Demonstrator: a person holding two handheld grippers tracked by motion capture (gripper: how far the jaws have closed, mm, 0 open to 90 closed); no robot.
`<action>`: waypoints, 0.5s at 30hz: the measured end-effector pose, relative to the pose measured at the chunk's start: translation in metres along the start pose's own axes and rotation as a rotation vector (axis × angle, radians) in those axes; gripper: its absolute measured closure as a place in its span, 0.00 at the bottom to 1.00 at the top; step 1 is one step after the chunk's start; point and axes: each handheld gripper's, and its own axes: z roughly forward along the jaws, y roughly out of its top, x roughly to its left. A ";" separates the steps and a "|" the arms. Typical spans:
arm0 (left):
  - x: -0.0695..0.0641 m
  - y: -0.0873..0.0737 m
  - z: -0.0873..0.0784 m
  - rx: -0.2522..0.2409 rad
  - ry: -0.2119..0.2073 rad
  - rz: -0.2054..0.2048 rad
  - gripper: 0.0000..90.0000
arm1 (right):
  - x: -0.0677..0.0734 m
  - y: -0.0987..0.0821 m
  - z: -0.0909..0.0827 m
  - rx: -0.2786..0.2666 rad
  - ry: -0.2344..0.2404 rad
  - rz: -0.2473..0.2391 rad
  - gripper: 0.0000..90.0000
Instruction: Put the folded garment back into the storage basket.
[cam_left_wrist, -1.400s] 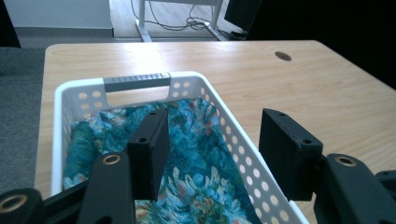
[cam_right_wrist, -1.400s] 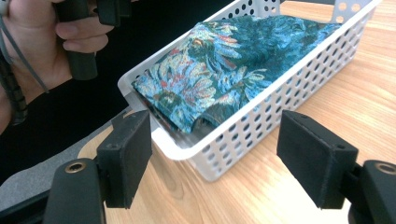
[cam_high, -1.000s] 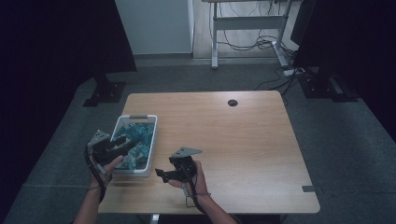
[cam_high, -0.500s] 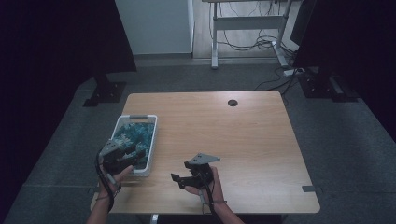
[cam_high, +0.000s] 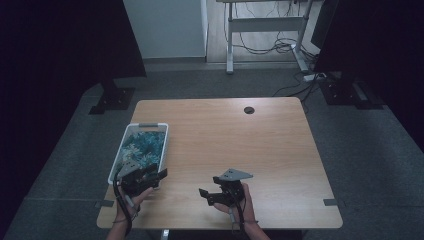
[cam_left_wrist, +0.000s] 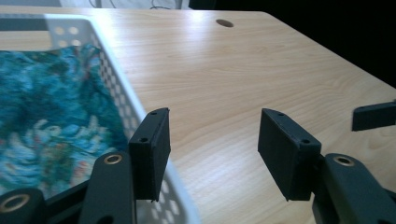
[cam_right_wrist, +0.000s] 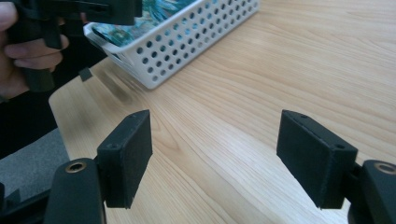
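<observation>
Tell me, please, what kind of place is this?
Probably a lab or studio set up for recording. A lone wooden table stands on grey carpet between dark curtains, and cables trail under a desk behind. On the table sits a white basket with blue-green patterned cloth.

Wooden surface and its surroundings

The surface has a round hole near its far edge; cables lie on the floor beyond.
</observation>
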 end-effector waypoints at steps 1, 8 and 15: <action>-0.002 -0.001 0.000 -0.001 -0.004 0.001 0.48 | -0.002 -0.002 -0.002 0.001 -0.004 0.002 0.29; -0.023 -0.012 0.005 0.005 -0.053 0.027 0.49 | -0.013 -0.013 -0.018 0.001 -0.034 0.011 0.29; -0.045 -0.020 0.011 0.019 -0.090 0.062 0.48 | -0.023 -0.030 -0.041 -0.003 -0.065 0.015 0.29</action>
